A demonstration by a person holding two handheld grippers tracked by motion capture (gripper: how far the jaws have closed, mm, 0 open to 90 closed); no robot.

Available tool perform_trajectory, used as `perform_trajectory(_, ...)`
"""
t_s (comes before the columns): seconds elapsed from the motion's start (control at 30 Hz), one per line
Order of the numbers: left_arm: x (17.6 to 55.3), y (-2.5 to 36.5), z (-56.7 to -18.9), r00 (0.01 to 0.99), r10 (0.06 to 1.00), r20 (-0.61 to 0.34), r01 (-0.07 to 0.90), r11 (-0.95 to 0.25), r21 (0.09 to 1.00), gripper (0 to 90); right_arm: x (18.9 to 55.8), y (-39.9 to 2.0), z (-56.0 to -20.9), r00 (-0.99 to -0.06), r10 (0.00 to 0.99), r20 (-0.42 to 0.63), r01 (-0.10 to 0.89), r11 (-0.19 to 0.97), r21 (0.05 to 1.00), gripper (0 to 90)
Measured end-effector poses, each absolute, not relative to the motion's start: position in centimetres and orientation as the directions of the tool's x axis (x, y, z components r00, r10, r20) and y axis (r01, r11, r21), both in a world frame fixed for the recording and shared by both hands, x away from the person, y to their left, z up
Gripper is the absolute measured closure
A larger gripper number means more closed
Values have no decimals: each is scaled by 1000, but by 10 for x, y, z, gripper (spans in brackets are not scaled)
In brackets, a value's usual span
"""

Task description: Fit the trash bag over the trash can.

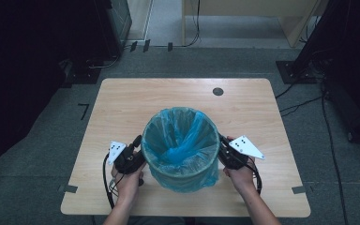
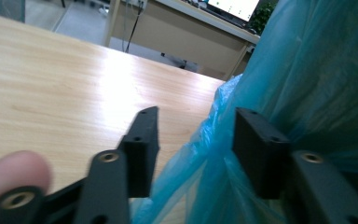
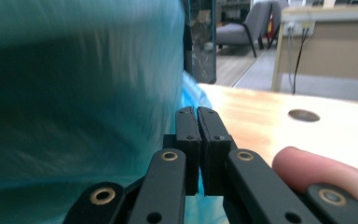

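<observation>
I'm standing in what looks like an office turned recording lab. Under my hands there's a pale wood-laminate desk (image 1: 122, 103) with a round cable port (image 1: 218, 91) near its far edge, just like office furniture. Grey carpet (image 1: 37, 159) covers the floor, with black tape marks (image 1: 83, 110) stuck to it beside the desk. Dark stands on base plates (image 1: 294, 71) flank the table, and cables (image 1: 304, 101) trail across the carpet. Looking along my right gripper, I see a grey armchair (image 3: 240, 30) and another light wooden desk (image 3: 326, 46) with wires hanging down. Looking along my left gripper, a lit monitor (image 2: 233, 7) sits on a further desk.
</observation>
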State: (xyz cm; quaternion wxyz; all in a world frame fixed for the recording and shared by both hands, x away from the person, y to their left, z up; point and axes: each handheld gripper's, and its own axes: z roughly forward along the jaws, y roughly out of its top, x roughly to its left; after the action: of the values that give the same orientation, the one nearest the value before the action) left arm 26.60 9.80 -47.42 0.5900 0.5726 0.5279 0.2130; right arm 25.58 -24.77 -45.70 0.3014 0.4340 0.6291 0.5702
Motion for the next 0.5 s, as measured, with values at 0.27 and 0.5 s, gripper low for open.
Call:
perform_trajectory(0.27,263,129,-474,306,896,-321,371,198,907,167,252,-276,-438,-465,881,84,160,-10,987,900)
perform_trajectory(0.5,259,153,-482,302,932,-199,485,29,874,0,248,-294,-414,-553,832,42,99,16,995,900)
